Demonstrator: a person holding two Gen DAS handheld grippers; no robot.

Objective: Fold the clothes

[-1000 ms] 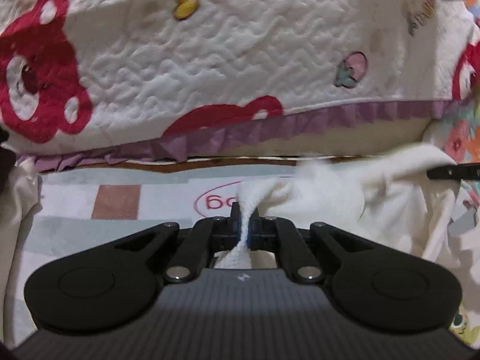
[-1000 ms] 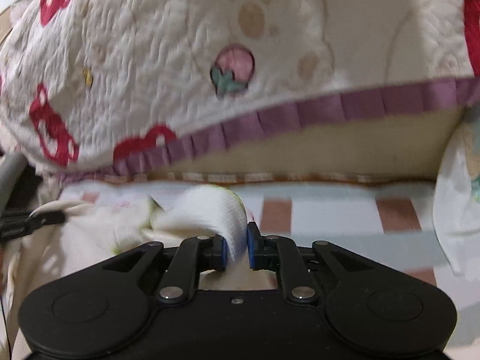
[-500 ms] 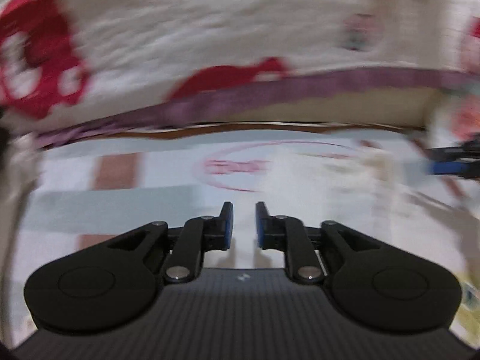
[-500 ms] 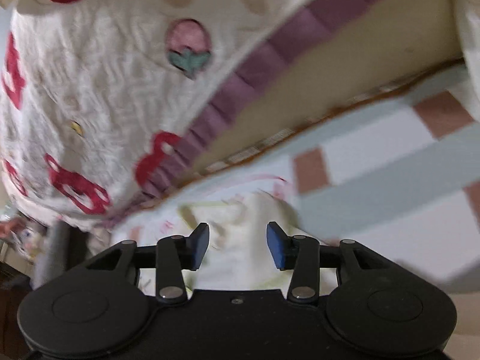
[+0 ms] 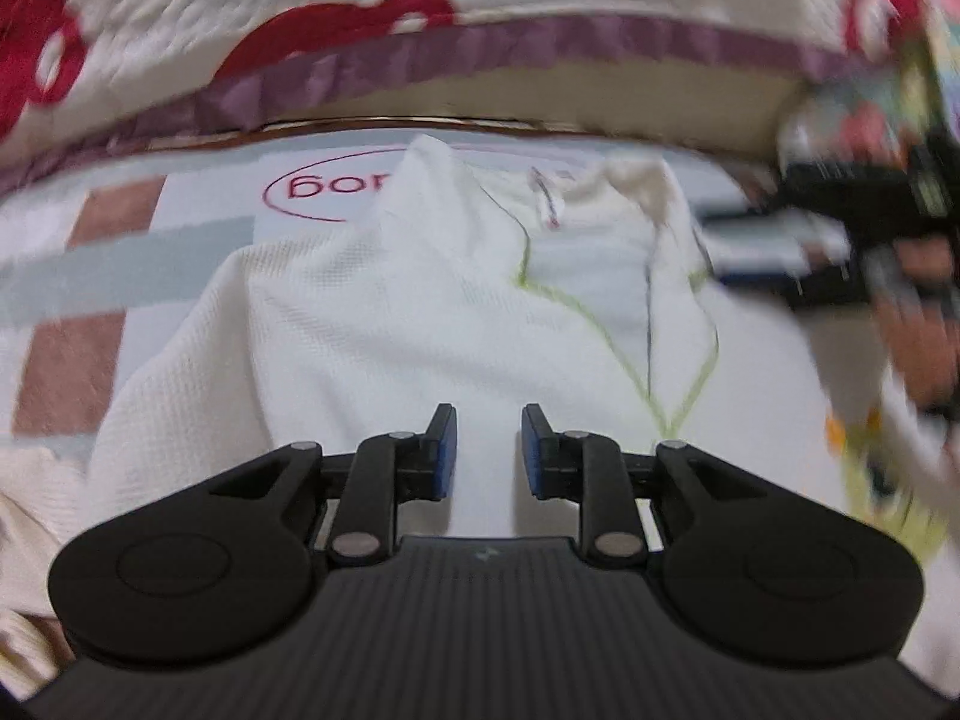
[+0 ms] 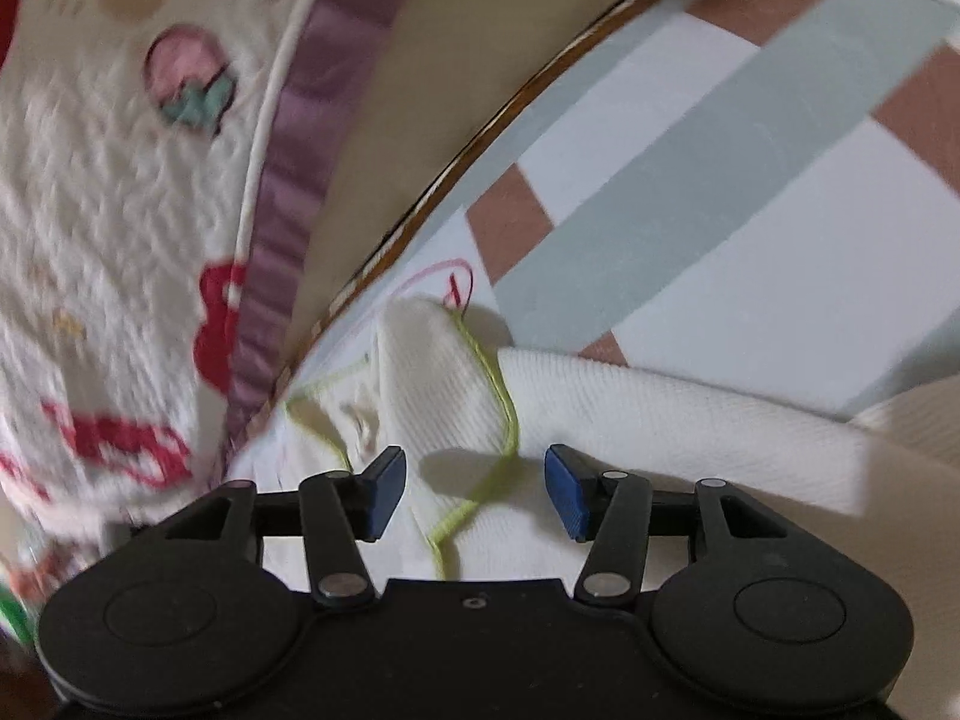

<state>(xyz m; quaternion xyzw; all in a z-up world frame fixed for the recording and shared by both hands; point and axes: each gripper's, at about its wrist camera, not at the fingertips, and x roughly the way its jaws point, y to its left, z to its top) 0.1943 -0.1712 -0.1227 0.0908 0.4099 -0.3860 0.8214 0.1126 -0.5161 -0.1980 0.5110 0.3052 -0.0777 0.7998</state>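
Note:
A white knit garment with lime-green seam stitching lies crumpled on the striped mat, its neck end bunched toward the far edge. My left gripper hovers just over its near part, open, with only cloth below the gap. In the right wrist view the same garment lies under my right gripper, which is open wide with a green seam running between the blue pads. The right gripper also shows blurred at the right of the left wrist view, with a hand behind it.
A striped mat in white, grey and brown with a red oval logo covers the surface. A quilted cover with red bears and a purple frill hangs along the far side. Cream cloth lies at the left.
Both grippers let go of the garment and opened. The garment dropped onto the mat, and both grippers pulled back over it; the right one has tilted.

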